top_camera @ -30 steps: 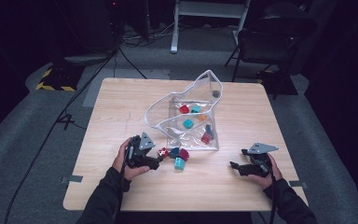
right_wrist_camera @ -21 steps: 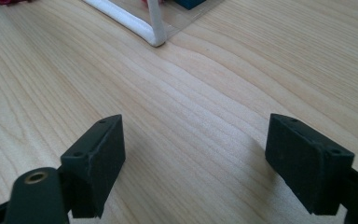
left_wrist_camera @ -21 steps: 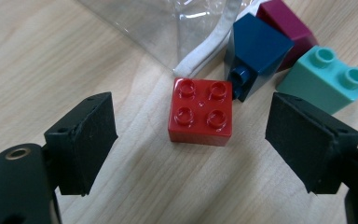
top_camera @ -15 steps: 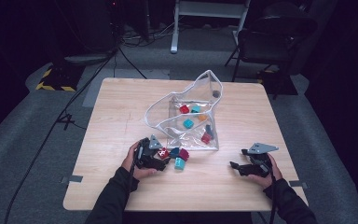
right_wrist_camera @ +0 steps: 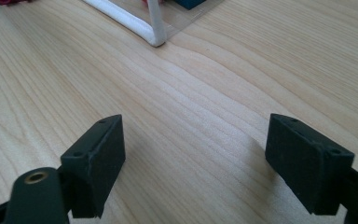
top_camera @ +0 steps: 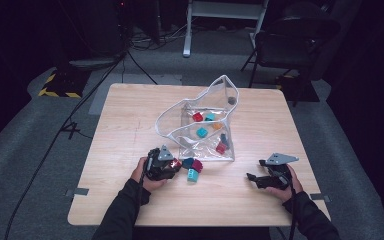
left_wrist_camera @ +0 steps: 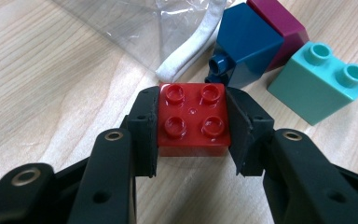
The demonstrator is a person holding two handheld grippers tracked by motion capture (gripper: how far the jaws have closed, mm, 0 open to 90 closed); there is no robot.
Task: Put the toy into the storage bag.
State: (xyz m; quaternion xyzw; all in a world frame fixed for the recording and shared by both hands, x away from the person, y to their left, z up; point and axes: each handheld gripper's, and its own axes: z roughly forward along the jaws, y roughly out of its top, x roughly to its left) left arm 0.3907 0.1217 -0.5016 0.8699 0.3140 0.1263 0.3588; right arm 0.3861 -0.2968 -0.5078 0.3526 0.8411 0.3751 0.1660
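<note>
Left hand-held gripper point(left_wrist_camera: 193, 126): clenched on a red square four-stud plastic brick point(left_wrist_camera: 193, 119), which sits flat on the pale wooden desk point(top_camera: 130, 130), studs up, pads pressed on its two opposite sides. The jaws have just been closing, with the brick between them. Just beyond the brick lie a dark blue block point(left_wrist_camera: 247, 44), a magenta block point(left_wrist_camera: 284, 23) and a turquoise two-stud block point(left_wrist_camera: 324, 81), touching or nearly so. The clear plastic white-trimmed pouch point(top_camera: 205, 125), holding more blocks, lies ahead and to the right; the left hand is much nearer it. Against the earlier frames, this gripper is seen lower and closer to the loose blocks. Right hand-held gripper point(right_wrist_camera: 193, 168): released, jaws wide over bare desk, unchanged.
</note>
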